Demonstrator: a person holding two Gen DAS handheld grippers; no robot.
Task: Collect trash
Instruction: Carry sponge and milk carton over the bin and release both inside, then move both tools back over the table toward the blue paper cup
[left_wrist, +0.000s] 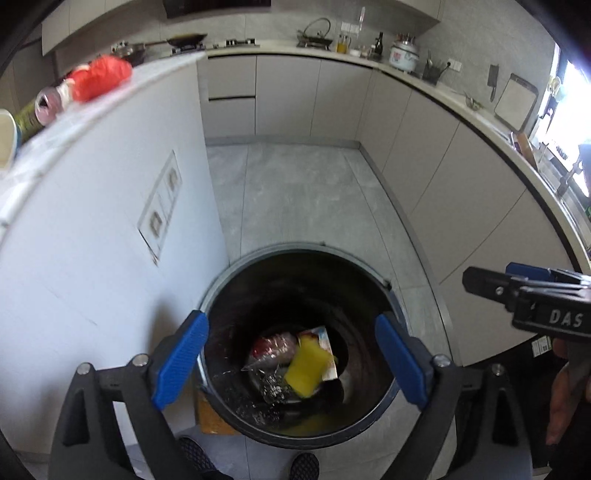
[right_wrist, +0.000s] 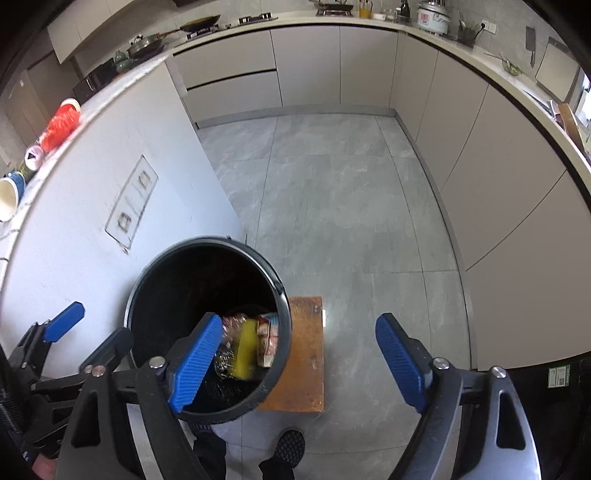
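Between the spread blue pads of the left gripper (left_wrist: 291, 363), straight below them, gapes the round black trash bin (left_wrist: 221, 295) standing on the grey tile floor (left_wrist: 295, 192). Both pads are released, wide apart, with nothing touching them. At the bottom of the bin, framed by the two fingers, lie a yellow sponge (left_wrist: 306, 371), a crumpled clear wrapper with red print (left_wrist: 271, 349) just to its left, and a flat printed packet (left_wrist: 327, 345) partly under the sponge.

The right gripper (right_wrist: 299, 363) is likewise released and empty; its left pad hangs over the near rim of the bin, its right pad over bare floor, and between them shows a brown wooden board (right_wrist: 306, 354) lying flat under the bin's edge. Up and to the left of both grippers, on the white counter top (left_wrist: 155, 70), rest a red crumpled bag (left_wrist: 99, 75), a can lying on its side (left_wrist: 37, 112) and a cup (right_wrist: 9, 195). Dark shoes (right_wrist: 290, 448) show below the fingers
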